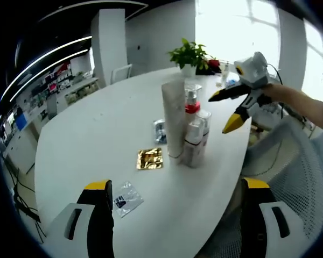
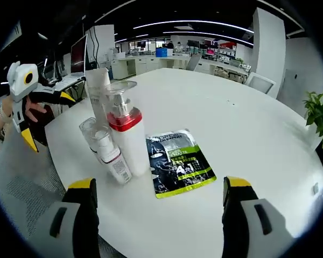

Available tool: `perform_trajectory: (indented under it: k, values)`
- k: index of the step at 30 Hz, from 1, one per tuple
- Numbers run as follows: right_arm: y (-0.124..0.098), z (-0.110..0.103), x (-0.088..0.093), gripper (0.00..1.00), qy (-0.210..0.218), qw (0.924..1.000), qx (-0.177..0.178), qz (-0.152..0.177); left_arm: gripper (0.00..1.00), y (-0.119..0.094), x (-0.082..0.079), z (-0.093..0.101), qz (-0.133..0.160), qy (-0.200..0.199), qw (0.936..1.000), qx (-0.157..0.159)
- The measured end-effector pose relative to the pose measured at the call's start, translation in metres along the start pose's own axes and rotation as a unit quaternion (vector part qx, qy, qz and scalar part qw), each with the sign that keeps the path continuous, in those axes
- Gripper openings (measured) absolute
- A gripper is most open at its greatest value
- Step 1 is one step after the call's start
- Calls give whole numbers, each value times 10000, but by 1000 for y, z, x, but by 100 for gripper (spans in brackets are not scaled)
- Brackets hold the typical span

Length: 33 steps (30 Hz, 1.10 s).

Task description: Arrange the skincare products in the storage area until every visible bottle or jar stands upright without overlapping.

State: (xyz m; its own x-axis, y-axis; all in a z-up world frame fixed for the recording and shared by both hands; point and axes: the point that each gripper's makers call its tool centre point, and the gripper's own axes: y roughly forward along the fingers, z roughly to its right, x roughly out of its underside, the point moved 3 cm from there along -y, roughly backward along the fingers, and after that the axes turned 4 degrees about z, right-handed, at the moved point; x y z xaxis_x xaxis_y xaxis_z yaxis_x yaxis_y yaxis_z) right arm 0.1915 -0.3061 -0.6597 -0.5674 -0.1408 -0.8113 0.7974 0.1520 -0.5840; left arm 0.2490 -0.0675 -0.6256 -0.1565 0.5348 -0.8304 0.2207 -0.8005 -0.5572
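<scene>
Your right gripper (image 2: 156, 215) and left gripper (image 1: 177, 215): jaws spread wide, holding nothing.
Pump bottle (image 2: 126, 137), small bottle (image 2: 112, 157) and tall tube (image 1: 174, 118) stand upright, clustered at the white table (image 2: 247, 123) edge; green-black sachet (image 2: 177, 161) lies just beside; gold sachet (image 1: 150, 158) flat nearby.

Window (image 1: 242, 27) glare blown out; edges fisheye-warped.
</scene>
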Motion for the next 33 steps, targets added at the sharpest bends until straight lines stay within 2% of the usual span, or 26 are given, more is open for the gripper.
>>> perform_trajectory:
  k: [11,16,26,31,33]
  values:
    - [17,19,11,95,-99,9999,13,-109,97,-1,3,1,-14,-67,10000,-3]
    - [26,23,12,93,-262,9995,-76,-144,97,-5,0,-1,68,-90,9999,-75]
    - [44,26,19,84,-423,9980,-350,-320,97,-6,3,-4,36,-198,9997,-148]
    - [51,29,25,80,-397,9969,-435,-515,97,-6,7,-3,-24,-225,9997,-121]
    - [53,30,24,80,-383,9971,-442,-492,97,-5,7,-3,-11,-255,9996,-105]
